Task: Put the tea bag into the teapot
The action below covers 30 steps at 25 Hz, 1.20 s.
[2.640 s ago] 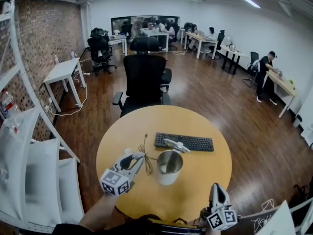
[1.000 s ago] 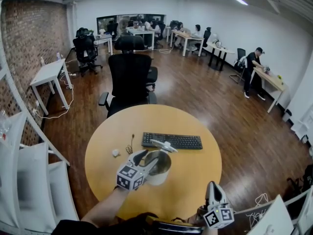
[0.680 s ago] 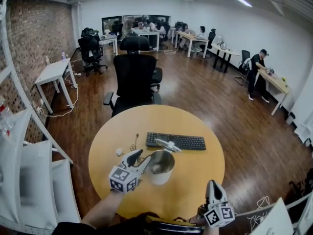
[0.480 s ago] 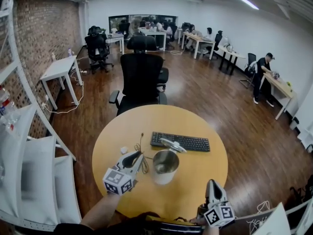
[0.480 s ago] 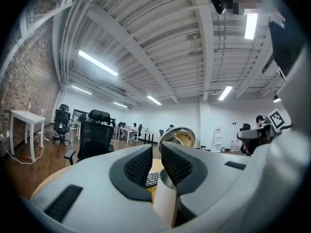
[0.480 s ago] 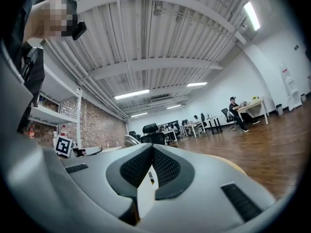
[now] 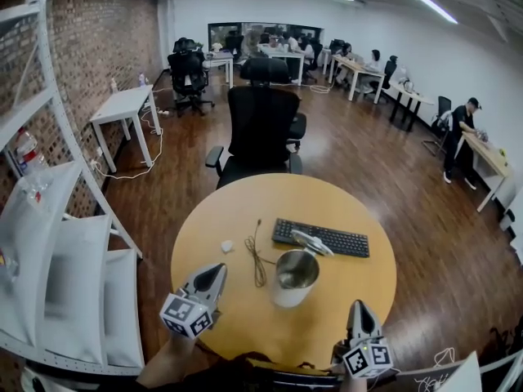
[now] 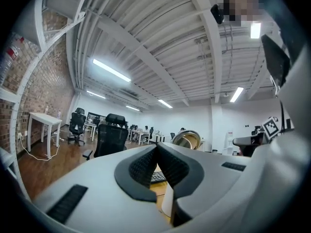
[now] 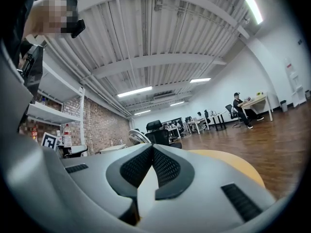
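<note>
Two claws, both empty: left claw (image 7: 216, 270) at the lower left of the head view has just been closing, its pads are together with nothing between them; right claw (image 7: 361, 307) at the lower right is also pressed together on nothing, and both are off the teapot (image 7: 292, 278). Progress is unclear. The pot's inside looks dim from above, with no bag or string over the rim that I can make out, so I can't confirm a bag is in there. A small white piece (image 7: 226, 247) lies flat on the counter (image 7: 245, 207), left of the pot and apart from it, just beside a thin dark cord (image 7: 257, 258). It could be the tea bag but is too small to tell. If it is, my read is that the pick and drop are all left to do; if not, the drop may be done already. Materials: the pot is an open cylinder, pale outside and shiny metal inside, with a metal lid or handle sticking up at its upper right rim. The counter is round, with a smooth yellowish wood-look top. The keyboard (image 7: 323, 238) is a flat black slab behind the pot. The cord is limp and looped. The claws are pale grey moulded plastic with black ribbed pads, each with a marker cube.
</note>
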Tool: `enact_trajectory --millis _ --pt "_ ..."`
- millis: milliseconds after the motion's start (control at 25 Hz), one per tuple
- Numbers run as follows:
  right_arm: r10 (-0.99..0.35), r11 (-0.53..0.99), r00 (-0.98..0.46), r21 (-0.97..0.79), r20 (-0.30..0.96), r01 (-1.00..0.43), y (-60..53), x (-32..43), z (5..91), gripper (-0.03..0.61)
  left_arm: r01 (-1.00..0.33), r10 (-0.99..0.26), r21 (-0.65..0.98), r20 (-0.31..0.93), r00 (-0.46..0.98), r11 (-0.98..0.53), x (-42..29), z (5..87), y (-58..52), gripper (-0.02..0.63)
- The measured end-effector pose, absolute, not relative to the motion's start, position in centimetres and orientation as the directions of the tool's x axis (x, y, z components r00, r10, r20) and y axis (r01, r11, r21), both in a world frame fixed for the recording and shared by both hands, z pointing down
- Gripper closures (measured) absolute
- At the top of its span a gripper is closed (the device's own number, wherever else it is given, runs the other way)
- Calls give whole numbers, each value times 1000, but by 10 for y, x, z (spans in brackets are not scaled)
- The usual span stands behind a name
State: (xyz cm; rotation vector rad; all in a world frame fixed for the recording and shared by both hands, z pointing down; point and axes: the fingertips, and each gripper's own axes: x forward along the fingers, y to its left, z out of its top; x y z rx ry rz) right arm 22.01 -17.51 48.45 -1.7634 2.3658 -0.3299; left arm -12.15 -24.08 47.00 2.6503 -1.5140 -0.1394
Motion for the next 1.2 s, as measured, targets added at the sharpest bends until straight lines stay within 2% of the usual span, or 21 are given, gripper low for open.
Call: enact_trajectory --millis 1200 --pt "-971 236 -241 -230 -7 -944 -153 219 473 574 -848 -865 186 -16 502 -495 -131 481 -222 614"
